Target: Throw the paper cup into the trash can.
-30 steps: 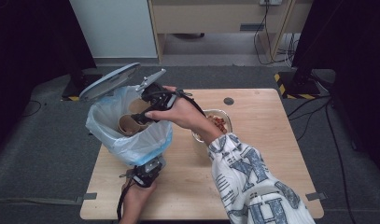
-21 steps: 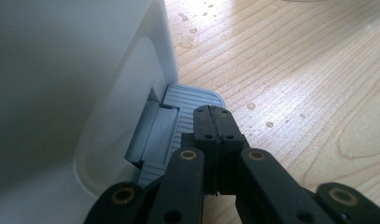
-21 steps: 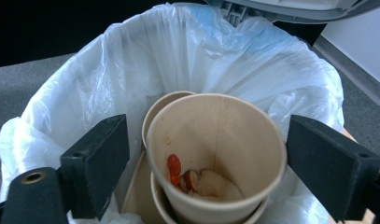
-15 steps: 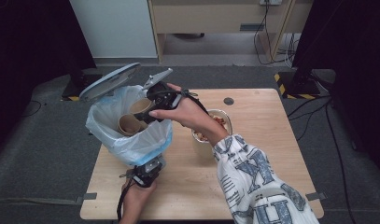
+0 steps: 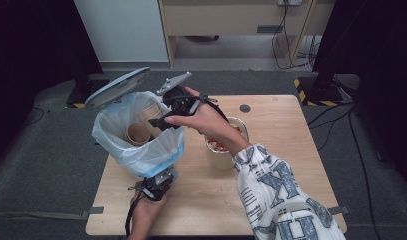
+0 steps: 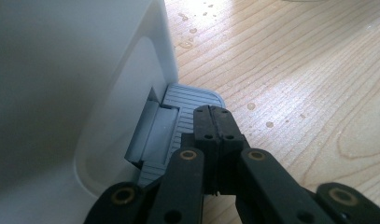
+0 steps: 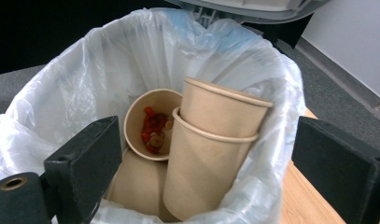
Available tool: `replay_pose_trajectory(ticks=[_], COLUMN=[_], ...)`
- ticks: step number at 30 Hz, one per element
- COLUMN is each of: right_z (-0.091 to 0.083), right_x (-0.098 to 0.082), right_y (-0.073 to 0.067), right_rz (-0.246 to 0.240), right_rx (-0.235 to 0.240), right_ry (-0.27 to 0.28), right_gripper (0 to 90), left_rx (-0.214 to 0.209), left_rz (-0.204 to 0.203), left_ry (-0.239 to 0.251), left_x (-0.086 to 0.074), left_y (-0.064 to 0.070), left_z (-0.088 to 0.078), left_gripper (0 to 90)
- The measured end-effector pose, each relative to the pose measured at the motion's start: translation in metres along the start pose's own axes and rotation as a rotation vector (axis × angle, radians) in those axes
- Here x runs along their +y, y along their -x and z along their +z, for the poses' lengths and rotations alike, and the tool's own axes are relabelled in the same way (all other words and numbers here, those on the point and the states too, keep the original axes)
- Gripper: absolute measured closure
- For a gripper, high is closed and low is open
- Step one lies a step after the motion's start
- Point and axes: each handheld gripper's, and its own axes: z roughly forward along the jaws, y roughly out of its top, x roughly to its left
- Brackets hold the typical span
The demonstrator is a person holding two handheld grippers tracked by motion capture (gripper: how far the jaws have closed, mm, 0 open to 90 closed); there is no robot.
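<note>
Wooden table [image 5: 291, 150]: stacked cups [image 7: 211, 140] in bin [image 5: 136, 150] beyond right gripper [image 7: 206, 154] fingers, just spread; left gripper [image 6: 214, 126] clamped

Two brown paper cups [image 7: 211, 149] stand stacked and tilted inside the bin bag [image 7: 75, 88], beside another cup [image 7: 152, 121] with red food bits.
</note>
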Motion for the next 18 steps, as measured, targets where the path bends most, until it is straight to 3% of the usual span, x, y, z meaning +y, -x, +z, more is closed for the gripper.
replay_pose_trajectory(ticks=[18], right_z=[-0.026], right_x=[-0.02], right_y=[0.025], right_rz=[0.06], right_rx=[-0.057], right_ry=[0.037], right_gripper=[7.0], left_rx=[-0.002], left_rz=[0.004], left_ry=[0.001], left_x=[0.0], left_y=[0.0], left_z=[0.0], left_gripper=[88.9])
